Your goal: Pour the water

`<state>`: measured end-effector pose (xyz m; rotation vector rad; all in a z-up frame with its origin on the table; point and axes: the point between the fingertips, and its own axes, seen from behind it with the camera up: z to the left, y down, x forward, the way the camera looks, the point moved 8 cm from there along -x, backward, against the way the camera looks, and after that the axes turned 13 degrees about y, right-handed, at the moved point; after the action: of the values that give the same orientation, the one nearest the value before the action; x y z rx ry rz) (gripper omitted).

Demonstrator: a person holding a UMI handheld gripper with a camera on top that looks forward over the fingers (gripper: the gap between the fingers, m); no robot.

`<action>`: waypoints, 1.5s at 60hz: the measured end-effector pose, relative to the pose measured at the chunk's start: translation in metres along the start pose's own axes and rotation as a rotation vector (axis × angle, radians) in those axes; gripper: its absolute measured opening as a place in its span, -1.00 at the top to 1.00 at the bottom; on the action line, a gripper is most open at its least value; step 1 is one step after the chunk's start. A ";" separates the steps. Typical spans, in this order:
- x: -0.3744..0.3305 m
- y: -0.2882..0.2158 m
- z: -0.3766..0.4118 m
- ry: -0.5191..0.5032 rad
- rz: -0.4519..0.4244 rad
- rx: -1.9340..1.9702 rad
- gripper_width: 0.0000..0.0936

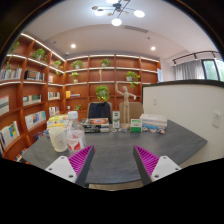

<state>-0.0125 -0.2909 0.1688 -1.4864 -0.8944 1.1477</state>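
Observation:
My gripper point(113, 163) is open over a grey table point(112, 150), with nothing between its magenta pads. One finger point(80, 161) shows to the left and the other finger point(148, 161) to the right. Just beyond the left finger stands a clear plastic cup point(57, 136) with a second cup point(75, 135) next to it. Behind them is a pale jug-like container point(58, 122). None of these touches the fingers.
At the table's far side lie a small scale or box point(97, 125), a bottle point(116, 120), a green packet point(135, 126) and a white box point(154, 123). A plant point(102, 94) and a brown bag point(131, 110) stand behind. Bookshelves point(25, 90) line the left wall.

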 end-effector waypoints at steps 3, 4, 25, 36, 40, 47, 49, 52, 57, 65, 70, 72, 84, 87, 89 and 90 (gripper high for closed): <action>-0.004 0.010 0.010 -0.032 0.003 -0.007 -0.77; -0.004 0.015 0.016 -0.044 0.003 -0.008 -0.77; 0.035 0.038 0.126 -0.141 -0.068 -0.012 -0.80; 0.071 0.032 0.148 -0.094 -0.104 -0.024 -0.76; 0.081 0.031 0.150 -0.097 -0.112 -0.012 -0.67; 0.094 0.029 0.151 -0.092 -0.115 0.013 -0.33; 0.096 0.029 0.150 -0.083 -0.113 0.013 -0.13; 0.098 0.028 0.150 -0.089 -0.113 0.015 -0.08; 0.098 0.029 0.150 -0.091 -0.103 0.000 0.02; 0.095 0.030 0.153 -0.088 -0.100 -0.034 0.19; 0.094 0.029 0.154 -0.081 -0.105 -0.042 0.19; 0.093 0.029 0.155 -0.080 -0.109 -0.045 0.19; 0.097 0.023 0.155 -0.088 -0.098 -0.112 0.19; 0.098 0.016 0.159 -0.067 -0.111 -0.223 0.19; 0.101 0.009 0.158 -0.052 -0.135 -0.310 0.20; 0.106 0.006 0.154 -0.053 -0.146 -0.362 0.20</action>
<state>-0.1324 -0.1506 0.1356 -1.6515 -1.2777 0.9551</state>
